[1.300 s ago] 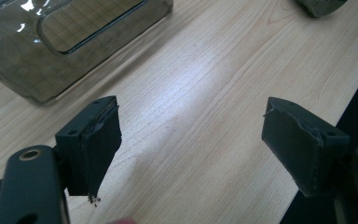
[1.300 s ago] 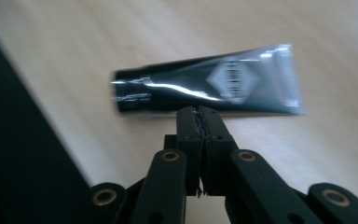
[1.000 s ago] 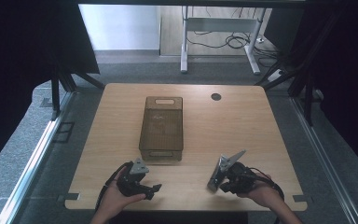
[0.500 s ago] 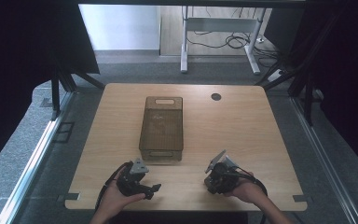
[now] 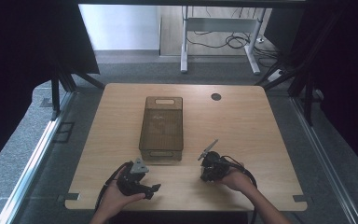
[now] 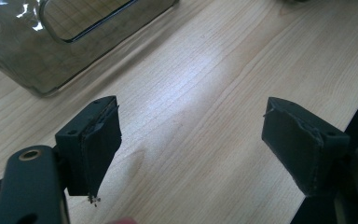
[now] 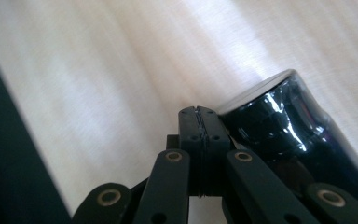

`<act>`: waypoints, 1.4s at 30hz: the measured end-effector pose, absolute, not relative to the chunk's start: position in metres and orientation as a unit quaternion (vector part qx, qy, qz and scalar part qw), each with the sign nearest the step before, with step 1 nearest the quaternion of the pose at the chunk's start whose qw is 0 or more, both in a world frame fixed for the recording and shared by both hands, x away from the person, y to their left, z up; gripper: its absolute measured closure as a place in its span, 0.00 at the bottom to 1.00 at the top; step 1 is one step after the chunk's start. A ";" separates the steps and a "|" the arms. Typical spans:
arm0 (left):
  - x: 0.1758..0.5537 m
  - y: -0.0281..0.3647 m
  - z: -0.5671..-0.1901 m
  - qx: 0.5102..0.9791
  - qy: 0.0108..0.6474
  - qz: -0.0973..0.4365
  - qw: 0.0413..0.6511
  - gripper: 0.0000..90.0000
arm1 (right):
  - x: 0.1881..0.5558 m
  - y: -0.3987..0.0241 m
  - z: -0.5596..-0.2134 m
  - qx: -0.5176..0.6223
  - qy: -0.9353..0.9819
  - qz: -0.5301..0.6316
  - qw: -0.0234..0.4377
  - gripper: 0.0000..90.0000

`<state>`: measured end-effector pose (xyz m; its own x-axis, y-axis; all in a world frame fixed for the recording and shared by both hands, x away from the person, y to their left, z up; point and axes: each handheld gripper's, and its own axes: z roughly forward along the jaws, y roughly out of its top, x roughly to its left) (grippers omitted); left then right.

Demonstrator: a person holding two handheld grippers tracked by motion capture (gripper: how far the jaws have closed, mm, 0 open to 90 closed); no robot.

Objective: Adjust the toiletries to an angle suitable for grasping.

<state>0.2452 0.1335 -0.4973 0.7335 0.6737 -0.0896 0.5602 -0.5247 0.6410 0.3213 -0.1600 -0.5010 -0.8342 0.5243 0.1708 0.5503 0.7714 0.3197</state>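
Right claw [image 7: 199,114]: jaws pressed flat together, nothing between them, tilted down close over the table [image 7: 121,60]. Just beside its tips, on the right of the right gripper view, lies a glossy black cylinder [image 7: 279,121]; touching or only near, cannot tell, and what it is can't be made out. In the high view the right claw [image 5: 208,175] sits in the person's right hand [image 5: 233,179] near the table's near edge, grey plate sticking up, cable looping behind.

Left claw [image 6: 191,140]: jaws spread wide, gripping nothing, bare wood between the pads [image 6: 100,144]. In the high view the left claw [image 5: 147,186] rests low in the left hand [image 5: 119,196] by the near edge.

Ahead of the left claw, up and to the left in its own view, is the corner of a clear smoky plastic bin [image 6: 51,42] with a handle slot. In the high view the bin [image 5: 162,122] stands lengthwise mid-table, just beyond both claws, looks empty.

Judgement: both claws parked low in front of the bin, likely a rest or start pose; left one held wide ready to grab, right one closed, idle. The bin sits central so either claw can reach it.

Farther out: round black grommet hole [image 5: 216,96] at the far right of the table, well apart from everything.
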 end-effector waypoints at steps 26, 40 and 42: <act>0.244 0.126 -0.501 0.879 0.344 0.076 0.322 0.22 | 0.360 -0.188 -0.491 -0.366 -0.904 -0.220 0.009 0.96; 0.244 0.124 -0.503 0.881 0.343 0.075 0.319 0.22 | 0.350 -0.187 -0.474 -0.355 -0.900 -0.253 -0.004 0.78; 0.244 0.124 -0.503 0.880 0.343 0.075 0.320 0.22 | 0.347 -0.188 -0.471 -0.355 -0.898 -0.258 -0.013 0.70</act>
<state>0.2439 0.1242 -0.5030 0.7535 0.6516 -0.0876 0.5559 -0.5602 0.6141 0.3469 -0.1884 -0.4710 -0.7480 0.6443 0.1590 0.6304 0.6149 0.4738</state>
